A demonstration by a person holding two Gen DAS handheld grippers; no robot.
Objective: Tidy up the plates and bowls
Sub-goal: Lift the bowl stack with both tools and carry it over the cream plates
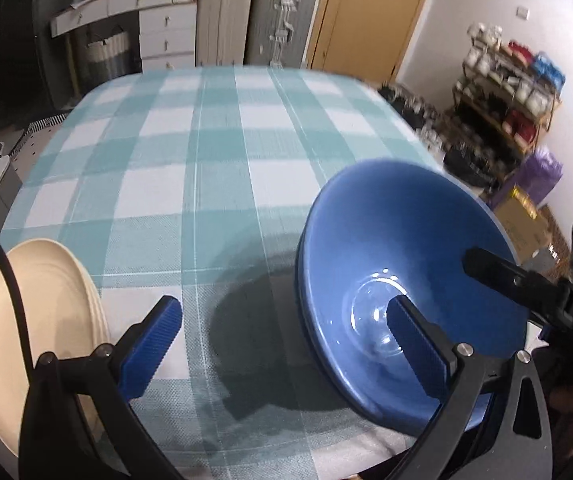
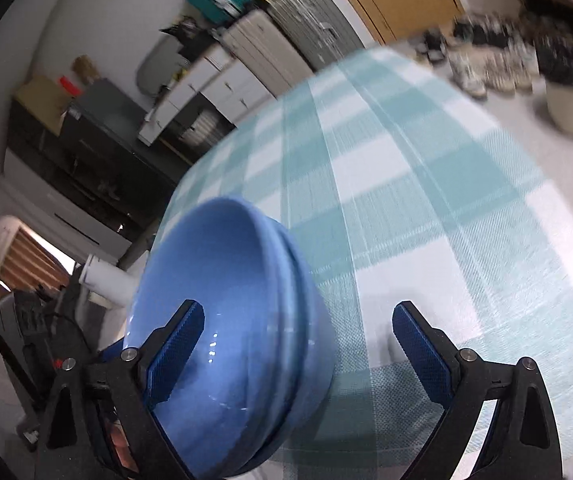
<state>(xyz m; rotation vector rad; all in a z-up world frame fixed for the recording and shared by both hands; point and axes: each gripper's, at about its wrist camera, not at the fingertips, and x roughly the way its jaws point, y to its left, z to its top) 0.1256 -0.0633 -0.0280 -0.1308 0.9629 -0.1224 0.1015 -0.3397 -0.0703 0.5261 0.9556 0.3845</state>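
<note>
Two nested blue bowls (image 1: 398, 248) (image 2: 246, 288) stand near the front right edge of the table with a teal-and-white checked cloth (image 1: 214, 168). My left gripper (image 1: 282, 304) is open wide, its right finger (image 1: 414, 344) reaching inside the top bowl. My right gripper (image 2: 298, 308) is also open wide and straddles the bowls' wall, with its left finger (image 2: 178, 352) inside and its right finger (image 2: 418, 352) outside over the cloth. One black finger of the right gripper (image 1: 502, 276) shows over the bowl rim. A stack of cream plates (image 1: 46, 320) lies at the front left.
Beyond the table's far edge stand suitcases (image 1: 254, 20), white drawers (image 1: 166, 32) and a wooden door (image 1: 370, 12). A shoe rack (image 1: 506, 92) and boxes fill the right side. A white bin (image 2: 570, 104) and shoes (image 2: 482, 68) sit on the floor.
</note>
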